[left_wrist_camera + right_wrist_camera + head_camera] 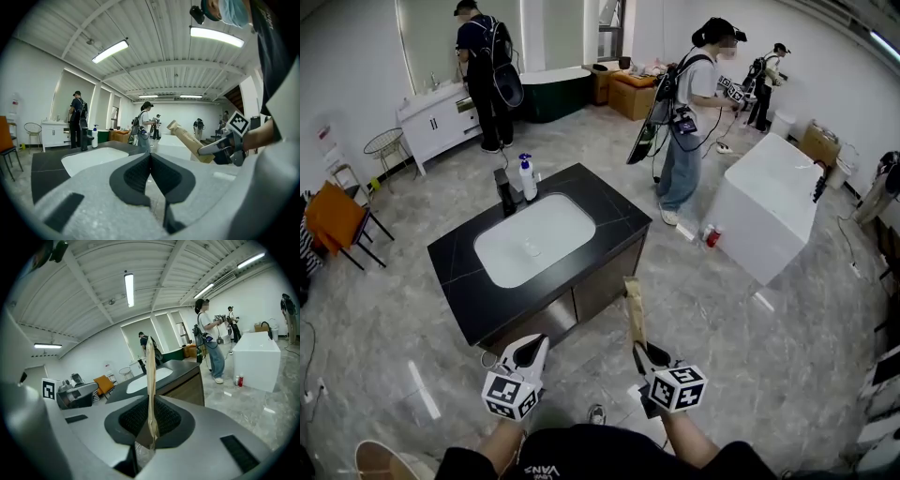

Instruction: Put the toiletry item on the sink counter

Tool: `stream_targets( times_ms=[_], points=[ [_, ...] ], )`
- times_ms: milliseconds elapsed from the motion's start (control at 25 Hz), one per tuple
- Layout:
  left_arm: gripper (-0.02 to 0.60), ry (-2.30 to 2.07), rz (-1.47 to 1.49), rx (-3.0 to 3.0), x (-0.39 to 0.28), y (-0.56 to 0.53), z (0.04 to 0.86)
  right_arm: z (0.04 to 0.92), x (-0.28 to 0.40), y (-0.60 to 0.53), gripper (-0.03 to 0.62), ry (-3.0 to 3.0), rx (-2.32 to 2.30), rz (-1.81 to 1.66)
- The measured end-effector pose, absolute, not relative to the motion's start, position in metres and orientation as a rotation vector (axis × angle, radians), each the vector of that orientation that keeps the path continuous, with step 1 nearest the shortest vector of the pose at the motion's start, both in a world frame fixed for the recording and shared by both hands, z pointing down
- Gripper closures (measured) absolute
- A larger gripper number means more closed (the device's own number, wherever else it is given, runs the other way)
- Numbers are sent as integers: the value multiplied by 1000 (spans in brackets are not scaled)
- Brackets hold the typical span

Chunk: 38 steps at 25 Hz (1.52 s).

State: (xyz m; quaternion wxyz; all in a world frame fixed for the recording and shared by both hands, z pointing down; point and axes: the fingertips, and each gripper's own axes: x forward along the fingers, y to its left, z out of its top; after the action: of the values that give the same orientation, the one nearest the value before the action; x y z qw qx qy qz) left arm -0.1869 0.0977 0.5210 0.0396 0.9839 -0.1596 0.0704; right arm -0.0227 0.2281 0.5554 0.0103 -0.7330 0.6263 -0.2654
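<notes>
Right gripper [642, 352]: jaws clamped on the toiletry item [634, 311], a flat tan packet. The gap is narrow, just the packet's thickness. Its near end is pinched btwn the pads; the rest sticks out past the jaw tips, fwd and up. In the right gripper view the packet is edge-on, so only a thin strip shows. Its very bottom end is lost in the dark slot btwn the jaws. No print is legible in any view, so can't tell what kind of toiletry it is.

Left gripper [528, 352]: jaws shut, tips meeting, nothing btwn them. Its own view shows the packet off to the right of the jaws, at a slant. The packet's lower end there is covered by the right gripper.

Sink counter [605, 211]: black top w/ white basin [532, 239], ahead of both sets of jaws. The packet is in the air, apart from the top, not touching it. At the basin's far side from the jaws, a black faucet [504, 192] and a white pump bottle [526, 178] stand side by side. In the left gripper view the gripper's own body cuts off the counter's near part.

Bkgd: people [684, 122] w/ rigs, too small for detail.
</notes>
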Motion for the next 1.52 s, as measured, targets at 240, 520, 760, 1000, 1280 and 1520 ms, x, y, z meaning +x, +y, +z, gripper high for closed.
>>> stream_targets(
  times_ms=[240,520,760,1000,1280,1520],
  points=[
    [575,-490,267,3009,-169,97,528,557,-7,222,559,1956,-2250,-852],
    [575,-446,295,3019,-140,74,531,561,18,196,559,1934,-2261,-872],
    [575,-424,265,3015,-109,28,531,561,43,159,559,1914,-2301,-876],
    [575,-377,244,3028,-74,-19,527,552,74,111,559,1893,-2338,-851],
    [575,-355,228,3034,-44,-80,527,550,104,53,559,1888,-2362,-830],
    [575,-295,225,3039,-24,-117,525,547,117,14,559,1865,-2390,-833]
  ],
)
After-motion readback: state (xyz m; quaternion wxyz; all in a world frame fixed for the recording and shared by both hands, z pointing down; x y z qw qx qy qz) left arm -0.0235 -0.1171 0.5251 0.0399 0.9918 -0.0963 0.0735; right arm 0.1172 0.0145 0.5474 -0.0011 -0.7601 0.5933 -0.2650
